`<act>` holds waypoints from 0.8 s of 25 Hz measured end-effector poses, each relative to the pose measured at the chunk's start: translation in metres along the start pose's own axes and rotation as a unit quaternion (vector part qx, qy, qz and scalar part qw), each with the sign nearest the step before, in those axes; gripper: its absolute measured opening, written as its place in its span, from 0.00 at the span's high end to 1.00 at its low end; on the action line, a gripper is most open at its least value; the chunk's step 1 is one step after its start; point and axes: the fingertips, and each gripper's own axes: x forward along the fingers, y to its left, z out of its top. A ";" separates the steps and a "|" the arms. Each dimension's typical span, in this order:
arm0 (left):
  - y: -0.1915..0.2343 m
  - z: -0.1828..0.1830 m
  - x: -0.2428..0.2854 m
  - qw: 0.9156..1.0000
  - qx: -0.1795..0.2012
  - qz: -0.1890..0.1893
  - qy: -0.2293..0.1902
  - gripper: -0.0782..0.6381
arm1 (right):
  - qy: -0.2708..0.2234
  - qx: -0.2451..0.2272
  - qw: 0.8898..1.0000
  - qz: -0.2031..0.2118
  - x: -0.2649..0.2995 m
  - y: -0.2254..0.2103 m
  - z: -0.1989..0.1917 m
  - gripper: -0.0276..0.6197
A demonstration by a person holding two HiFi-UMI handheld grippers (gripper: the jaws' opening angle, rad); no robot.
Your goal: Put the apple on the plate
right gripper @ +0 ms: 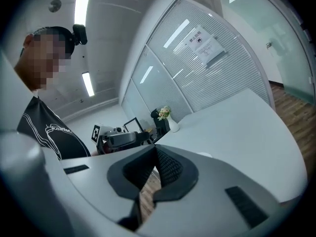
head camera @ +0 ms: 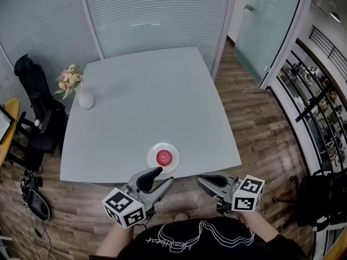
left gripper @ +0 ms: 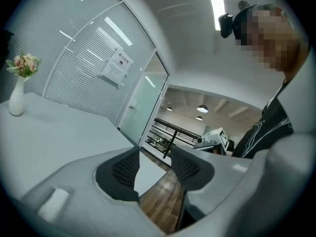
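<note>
The round red apple [head camera: 164, 157] sits on the small white plate [head camera: 152, 162], near the front edge of the grey table [head camera: 141, 102]. Your left gripper [head camera: 164, 176] holds its fingers apart, empty; your right gripper [head camera: 201, 181] has them together, empty.

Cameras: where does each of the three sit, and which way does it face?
Head view: on the person's head, looking steeply down at pale grey table, red apple on round white plate; left gripper, right gripper, forearms show.
Left gripper view: rides that gripper, looking along open jaws toward glass walls; person's torso shows.
Right gripper view: likewise, along closed jaws across the table; torso shows.
Shared: white vase of pink flowers.
</note>
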 end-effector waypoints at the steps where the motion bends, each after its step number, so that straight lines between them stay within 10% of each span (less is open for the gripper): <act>1: -0.008 0.003 -0.001 1.000 0.001 -0.014 -0.003 0.61 | -0.001 -0.003 1.000 0.004 0.002 0.002 0.001 0.94; 20: -0.039 -0.022 0.004 0.999 0.029 -0.035 0.021 0.87 | 0.020 -0.027 0.999 0.026 0.007 0.023 -0.008 0.95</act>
